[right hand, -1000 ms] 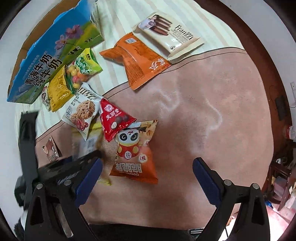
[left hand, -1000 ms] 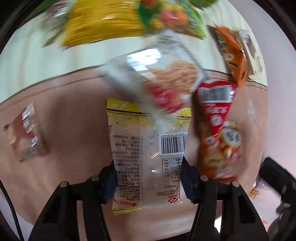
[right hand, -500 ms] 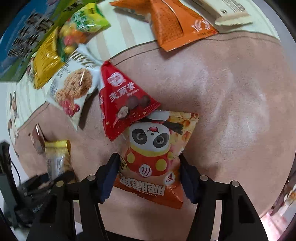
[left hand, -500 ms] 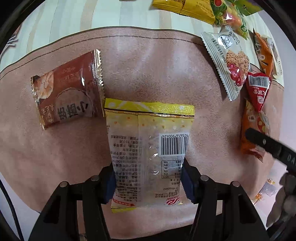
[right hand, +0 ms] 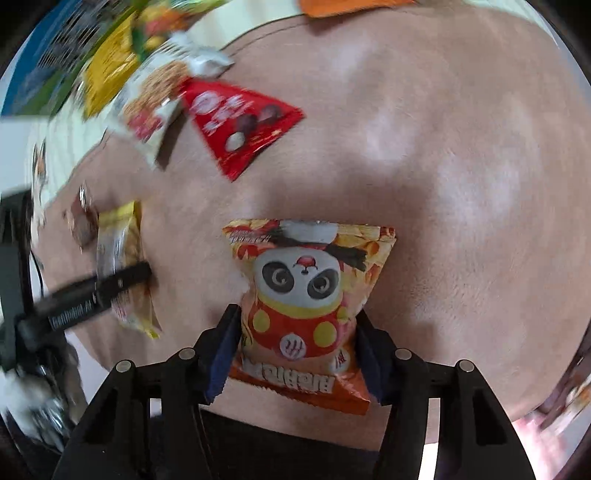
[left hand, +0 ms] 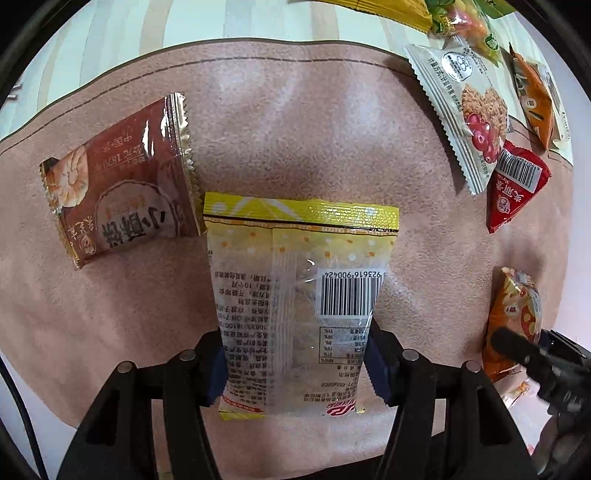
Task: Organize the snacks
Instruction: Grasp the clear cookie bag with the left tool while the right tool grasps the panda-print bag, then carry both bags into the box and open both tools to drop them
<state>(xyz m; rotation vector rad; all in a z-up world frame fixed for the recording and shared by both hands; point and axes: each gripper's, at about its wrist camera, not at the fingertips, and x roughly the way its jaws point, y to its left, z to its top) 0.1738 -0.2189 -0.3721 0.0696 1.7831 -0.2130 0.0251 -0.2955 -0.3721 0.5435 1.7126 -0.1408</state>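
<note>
My left gripper [left hand: 295, 363] is shut on a yellow snack pack [left hand: 299, 288] with its barcode side up, held just over the pink mat [left hand: 295, 122] beside a brown pastry pack [left hand: 118, 181]. My right gripper [right hand: 295, 350] is shut on an orange panda snack bag [right hand: 306, 306], held over the mat. The yellow pack [right hand: 122, 258] and the left gripper's finger also show at the left of the right wrist view. The panda bag [left hand: 513, 321] shows at the right edge of the left wrist view.
A red triangular pack [right hand: 240, 125] and a white oat-cookie pack [right hand: 151, 99] lie at the mat's far edge. Yellow, green and orange packs [left hand: 532, 96] lie beyond on the striped cloth [left hand: 221, 22]. A blue carton [right hand: 55, 55] is at far left.
My left gripper carried the yellow pack leftward to beside the brown pastry pack. My right gripper closed on the panda bag and pulled it away from the red triangular pack.
</note>
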